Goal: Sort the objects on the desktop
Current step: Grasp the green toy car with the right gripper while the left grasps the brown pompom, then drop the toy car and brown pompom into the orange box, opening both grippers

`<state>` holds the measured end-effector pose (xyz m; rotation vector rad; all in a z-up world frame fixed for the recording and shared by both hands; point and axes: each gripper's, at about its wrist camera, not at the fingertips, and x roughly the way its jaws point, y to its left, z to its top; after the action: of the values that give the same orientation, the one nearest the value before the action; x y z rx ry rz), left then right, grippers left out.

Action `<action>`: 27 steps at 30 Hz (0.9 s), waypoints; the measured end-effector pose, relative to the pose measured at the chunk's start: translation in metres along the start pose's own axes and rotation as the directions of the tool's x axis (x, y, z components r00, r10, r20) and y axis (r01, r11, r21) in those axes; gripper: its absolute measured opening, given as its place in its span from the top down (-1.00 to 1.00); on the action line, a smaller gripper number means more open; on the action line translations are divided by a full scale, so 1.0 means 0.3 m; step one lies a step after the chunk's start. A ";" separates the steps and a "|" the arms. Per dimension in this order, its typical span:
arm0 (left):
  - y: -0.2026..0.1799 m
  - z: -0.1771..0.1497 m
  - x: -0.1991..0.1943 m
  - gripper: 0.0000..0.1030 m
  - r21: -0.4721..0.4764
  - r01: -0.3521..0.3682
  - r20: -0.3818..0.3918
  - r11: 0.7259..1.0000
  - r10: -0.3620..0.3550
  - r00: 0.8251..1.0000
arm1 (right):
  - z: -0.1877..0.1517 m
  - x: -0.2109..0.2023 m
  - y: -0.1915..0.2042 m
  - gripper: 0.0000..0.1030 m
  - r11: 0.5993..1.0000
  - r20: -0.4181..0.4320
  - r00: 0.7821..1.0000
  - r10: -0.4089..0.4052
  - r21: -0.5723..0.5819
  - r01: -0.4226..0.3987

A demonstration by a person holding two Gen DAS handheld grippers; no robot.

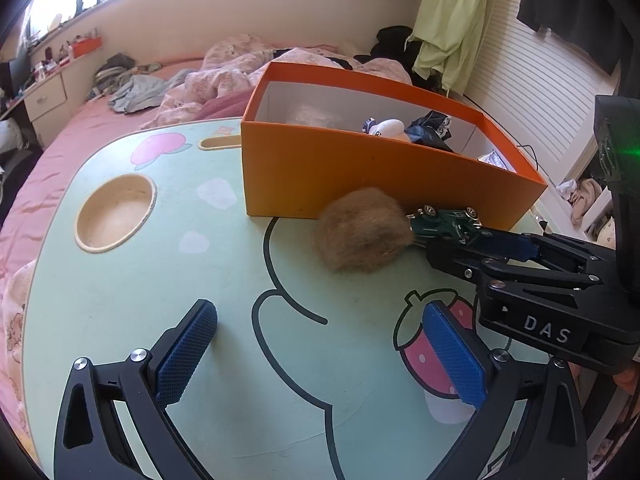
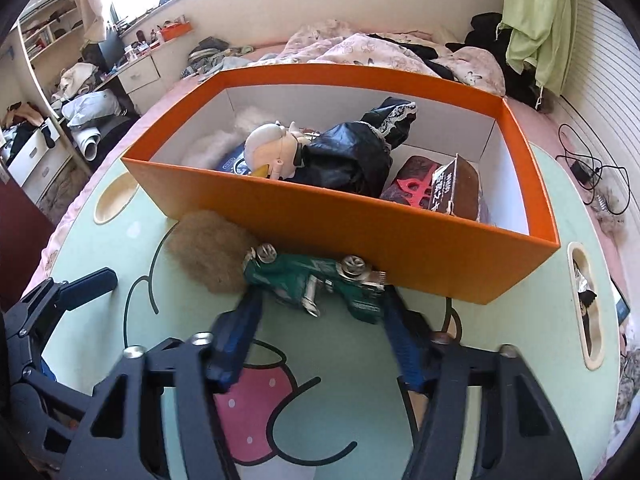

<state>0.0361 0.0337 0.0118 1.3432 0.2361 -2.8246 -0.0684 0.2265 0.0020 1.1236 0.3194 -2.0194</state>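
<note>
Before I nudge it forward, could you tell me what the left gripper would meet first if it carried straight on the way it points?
Probably the bare table top first, since the open left gripper tilts downward; skimming above it, the brown fluffy ball, then the orange box. Depth is hard to judge.

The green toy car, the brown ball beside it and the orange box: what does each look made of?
Green toy car: probably die-cast metal, glossy paint with shiny chrome-like wheels and trim; painted plastic is possible.
Brown ball: loose fuzzy fibre, like wool or hair; matte, wispy outline.
Orange box: cardboard, matte orange outside, white inside, thin straight walls.
</note>
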 end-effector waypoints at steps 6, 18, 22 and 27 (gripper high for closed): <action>-0.001 0.001 -0.001 -0.99 -0.011 0.007 0.005 1.000 -0.007 1.000 | -0.006 -0.022 -0.012 -0.02 1.000 0.016 1.000 0.003 0.017 -0.003; -0.096 0.106 0.043 -0.77 0.049 -0.059 0.062 0.997 0.056 0.996 | -0.077 -0.154 -0.070 -0.02 0.996 0.107 0.993 -0.051 0.074 0.044; -0.135 0.128 0.071 0.19 0.098 -0.056 0.035 0.994 0.053 0.998 | -0.090 -0.165 -0.097 -0.02 0.994 0.107 0.993 -0.048 0.105 0.037; -0.127 0.089 0.006 0.26 0.105 -0.018 0.091 0.994 0.008 0.996 | -0.090 -0.166 -0.116 -0.01 0.990 0.105 0.994 -0.042 0.137 0.027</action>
<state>0.0118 0.0677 0.0322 1.2248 0.0779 -2.9157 -0.0630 0.2899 0.0214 1.0924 0.1500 -2.1494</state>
